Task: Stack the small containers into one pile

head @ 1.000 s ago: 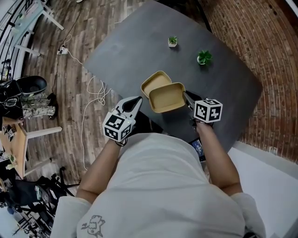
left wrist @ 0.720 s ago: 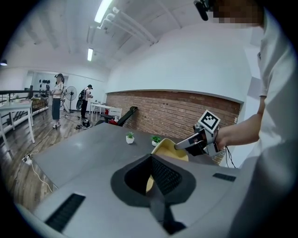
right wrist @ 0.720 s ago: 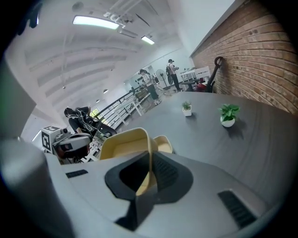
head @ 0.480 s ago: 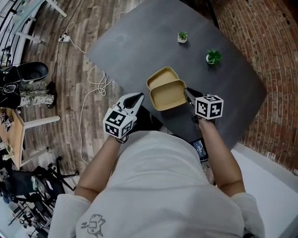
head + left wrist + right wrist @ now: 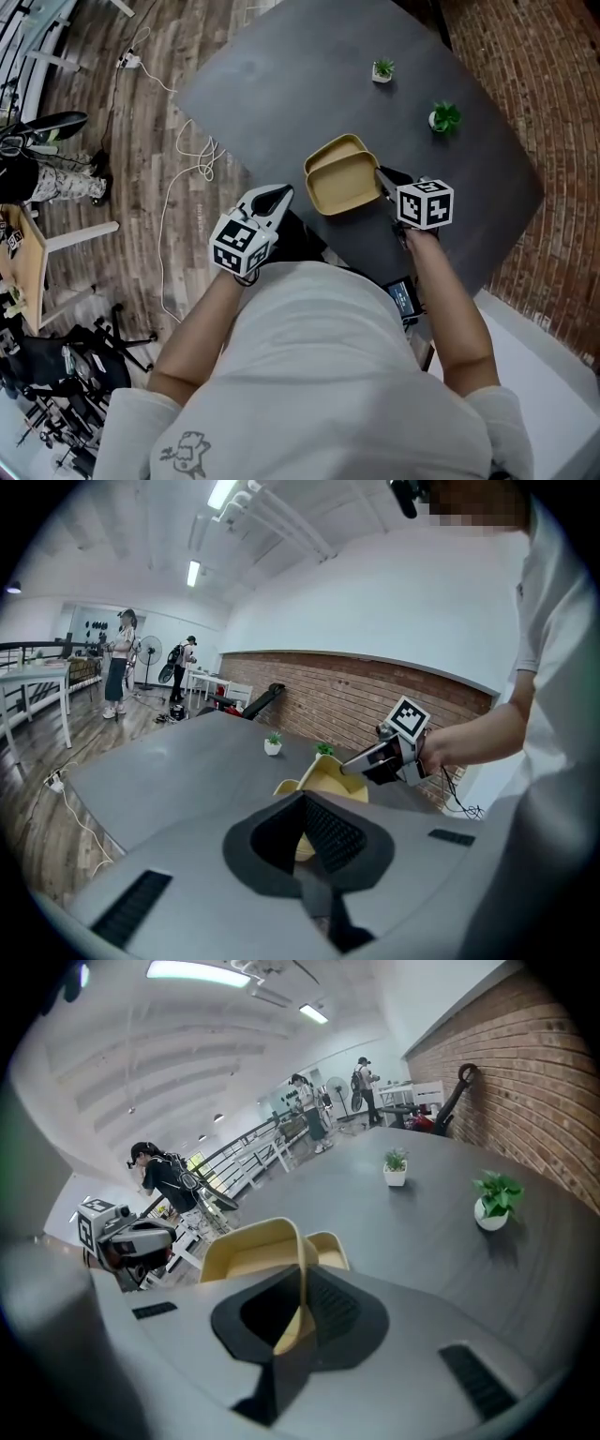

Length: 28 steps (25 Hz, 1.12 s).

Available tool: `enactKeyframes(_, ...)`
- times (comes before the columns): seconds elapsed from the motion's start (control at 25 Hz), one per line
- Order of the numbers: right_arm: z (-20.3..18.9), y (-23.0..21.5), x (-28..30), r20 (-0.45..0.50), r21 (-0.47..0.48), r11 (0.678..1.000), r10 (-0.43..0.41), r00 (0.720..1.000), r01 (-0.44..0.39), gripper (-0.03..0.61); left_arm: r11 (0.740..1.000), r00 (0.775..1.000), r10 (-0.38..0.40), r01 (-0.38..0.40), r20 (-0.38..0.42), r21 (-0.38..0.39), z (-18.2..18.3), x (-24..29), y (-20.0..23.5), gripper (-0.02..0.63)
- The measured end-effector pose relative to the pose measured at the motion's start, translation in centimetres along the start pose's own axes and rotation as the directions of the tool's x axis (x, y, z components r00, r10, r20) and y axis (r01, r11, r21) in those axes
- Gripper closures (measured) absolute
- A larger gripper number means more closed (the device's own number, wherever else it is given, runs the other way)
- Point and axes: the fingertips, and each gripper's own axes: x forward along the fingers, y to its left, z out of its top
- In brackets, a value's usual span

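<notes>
Two shallow yellow containers are near the front edge of the dark grey table (image 5: 281,84). My right gripper (image 5: 382,180) is shut on the right rim of the nearer container (image 5: 343,187), and the thin wall stands between its pads (image 5: 300,1302). This container (image 5: 246,1258) is held tilted and overlaps the second container (image 5: 330,153) that lies on the table just behind it (image 5: 330,1247). My left gripper (image 5: 277,198) hovers off the table's front edge, left of the containers, slightly open with nothing between its jaws (image 5: 302,819).
Two small potted plants (image 5: 382,70) (image 5: 444,117) stand on the far side of the table. A white cable (image 5: 187,178) lies on the wooden floor to the left. A brick wall (image 5: 534,75) runs along the right. People stand far off in the room.
The right gripper has carried its container slightly further over the second one. The left gripper has stayed where it was, and the head camera has shifted a little.
</notes>
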Motion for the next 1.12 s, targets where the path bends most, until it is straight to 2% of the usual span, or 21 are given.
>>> enactKeyframes(0.28,0.9,-1.4,2.6,-0.051,0.008,1.0,0.0,0.999,0.001,0.551,1.0,0.999,-0.01,0.009,-0.034,-0.014,0.0,1.0,2.7,0.603)
enactKeyframes(0.64,2.4,-2.9,5.5,-0.139,-0.025,1.0,0.002,0.99,-0.006,0.551,0.999,0.996,-0.043,0.042,-0.073,-0.02,0.4,2.8,5.3,0.603)
enactKeyframes(1.12,0.4,-3.6,7.6,-0.258,-0.032,0.998,0.05,0.965,-0.06,0.551,0.995,0.989,-0.096,0.091,-0.115,-0.044,0.4,6.0,6.8,0.603)
